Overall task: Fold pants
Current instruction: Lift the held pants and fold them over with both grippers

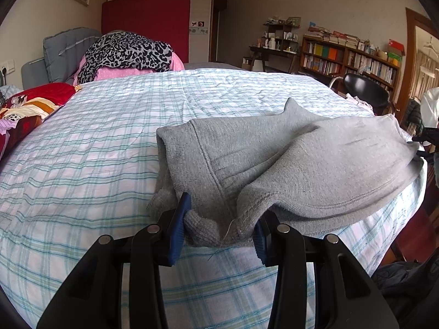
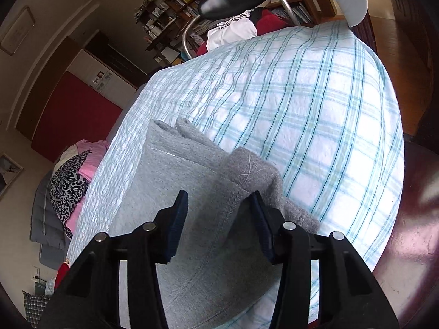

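Grey knit pants (image 1: 288,159) lie folded in a bundle on the plaid bedspread (image 1: 96,150), near its right edge. My left gripper (image 1: 219,219) has its blue pads wide apart around a bunched near corner of the pants, which sits between them. In the right wrist view the pants (image 2: 192,186) stretch away beneath my right gripper (image 2: 219,216), whose jaws are open over the cloth with a raised fold between the pads. The right gripper's black tip (image 1: 425,145) shows at the pants' far right end.
Leopard-print and pink bedding (image 1: 129,54) is piled at the bed's head, red cloth (image 1: 30,109) at the left. A black chair (image 1: 365,87) and bookshelves (image 1: 348,60) stand beyond the right side. The bed edge and dark floor (image 2: 411,233) are close to the right.
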Motion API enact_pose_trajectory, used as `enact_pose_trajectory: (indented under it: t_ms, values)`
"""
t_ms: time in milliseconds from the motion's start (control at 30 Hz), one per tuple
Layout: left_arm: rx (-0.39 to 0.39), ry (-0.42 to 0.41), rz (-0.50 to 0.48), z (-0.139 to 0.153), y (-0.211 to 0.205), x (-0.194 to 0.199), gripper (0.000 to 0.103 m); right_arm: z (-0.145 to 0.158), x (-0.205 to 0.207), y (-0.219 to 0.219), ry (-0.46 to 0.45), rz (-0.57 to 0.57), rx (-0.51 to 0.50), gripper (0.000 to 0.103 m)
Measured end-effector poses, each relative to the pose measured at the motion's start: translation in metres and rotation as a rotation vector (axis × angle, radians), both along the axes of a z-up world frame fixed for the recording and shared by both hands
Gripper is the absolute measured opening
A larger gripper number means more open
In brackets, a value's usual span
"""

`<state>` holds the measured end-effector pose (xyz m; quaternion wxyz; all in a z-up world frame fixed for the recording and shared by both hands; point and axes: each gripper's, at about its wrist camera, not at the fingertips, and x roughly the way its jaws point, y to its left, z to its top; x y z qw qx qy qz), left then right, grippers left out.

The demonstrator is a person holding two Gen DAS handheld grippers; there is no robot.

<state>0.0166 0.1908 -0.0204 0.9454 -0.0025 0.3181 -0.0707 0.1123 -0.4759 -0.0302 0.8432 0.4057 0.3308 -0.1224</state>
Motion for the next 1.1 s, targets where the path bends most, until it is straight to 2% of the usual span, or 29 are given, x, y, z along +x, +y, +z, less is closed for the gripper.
enact_pose_trajectory:
  t_ms: [67, 100, 200, 300, 333, 433, 533, 600, 767, 833, 900, 933, 1100]
  values:
    - [-0.004, 0.0, 0.0, -0.001, 0.001, 0.0, 0.042, 0.003, 0.002, 0.0, 0.0, -0.005, -0.03, 0.015]
    - [-0.005, 0.0, 0.0, -0.001, 0.001, 0.0, 0.042, 0.007, 0.001, 0.001, -0.017, 0.002, -0.042, 0.011]
    - [-0.002, 0.0, -0.001, -0.001, 0.002, 0.001, 0.042, 0.033, -0.011, 0.011, -0.128, 0.029, -0.117, 0.009]
    - [0.0, 0.001, -0.002, -0.001, 0.002, 0.001, 0.042, 0.067, -0.041, 0.027, -0.287, 0.068, -0.251, 0.009]
    - [-0.002, 0.001, -0.002, -0.001, 0.002, 0.001, 0.042, 0.071, -0.051, 0.03, -0.312, 0.077, -0.279, 0.009]
    - [-0.006, 0.0, -0.006, -0.001, 0.003, 0.001, 0.042, 0.049, -0.068, 0.022, -0.261, 0.063, -0.261, 0.009]
    - [-0.013, 0.002, -0.01, -0.001, 0.004, 0.001, 0.042, -0.007, -0.078, 0.002, -0.148, 0.033, -0.149, 0.009]
    - [-0.001, 0.004, -0.018, 0.0, 0.004, 0.0, 0.042, -0.034, -0.086, -0.004, -0.144, 0.028, -0.099, 0.009]
    - [0.047, 0.005, -0.032, 0.004, 0.0, 0.002, 0.042, -0.028, -0.086, 0.007, -0.144, 0.054, -0.21, 0.009]
    - [0.055, 0.002, -0.029, 0.004, 0.0, 0.001, 0.043, -0.023, -0.087, 0.008, -0.137, 0.054, -0.242, 0.015]
    - [0.053, 0.004, -0.024, 0.004, 0.0, 0.0, 0.044, -0.015, -0.089, 0.01, -0.123, 0.02, -0.32, 0.043]
    - [0.052, 0.007, -0.02, 0.004, 0.0, -0.001, 0.044, -0.01, -0.09, 0.012, -0.117, -0.008, -0.368, 0.048]
    - [0.073, 0.011, -0.015, 0.004, -0.004, -0.001, 0.044, 0.011, -0.085, 0.025, -0.121, -0.056, -0.534, 0.05]
